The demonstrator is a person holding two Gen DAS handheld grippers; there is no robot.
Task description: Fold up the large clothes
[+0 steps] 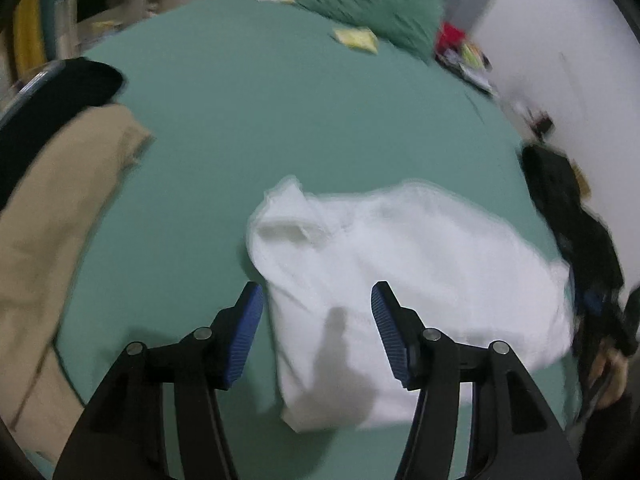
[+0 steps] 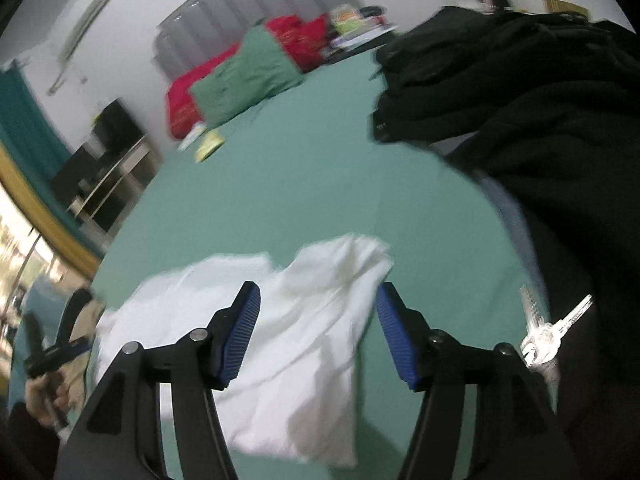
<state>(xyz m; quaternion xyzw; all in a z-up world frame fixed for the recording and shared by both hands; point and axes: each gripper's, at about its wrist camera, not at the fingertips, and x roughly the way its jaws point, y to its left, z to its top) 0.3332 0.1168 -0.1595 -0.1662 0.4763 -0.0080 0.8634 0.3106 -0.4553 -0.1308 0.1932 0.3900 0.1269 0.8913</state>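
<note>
A white garment (image 1: 400, 280) lies bunched and partly folded on the green bed sheet (image 1: 280, 120). My left gripper (image 1: 317, 292) hovers over its near left part with the blue pads wide apart and nothing pressed between them. In the right wrist view the same white garment (image 2: 288, 344) lies under my right gripper (image 2: 318, 292), which is also open, its pads clear of the cloth. The left gripper (image 2: 60, 344) shows at the left edge there, held by a hand (image 2: 40, 396). Both views are blurred.
A tan garment (image 1: 60, 240) and a black one (image 1: 72, 84) lie at the bed's left side. A pile of black clothes (image 2: 520, 100) sits to the right, with keys (image 2: 548, 332) beside it. A green pillow (image 1: 372, 8), red bedding (image 2: 296, 40) and a yellow packet (image 1: 356, 38) lie far back.
</note>
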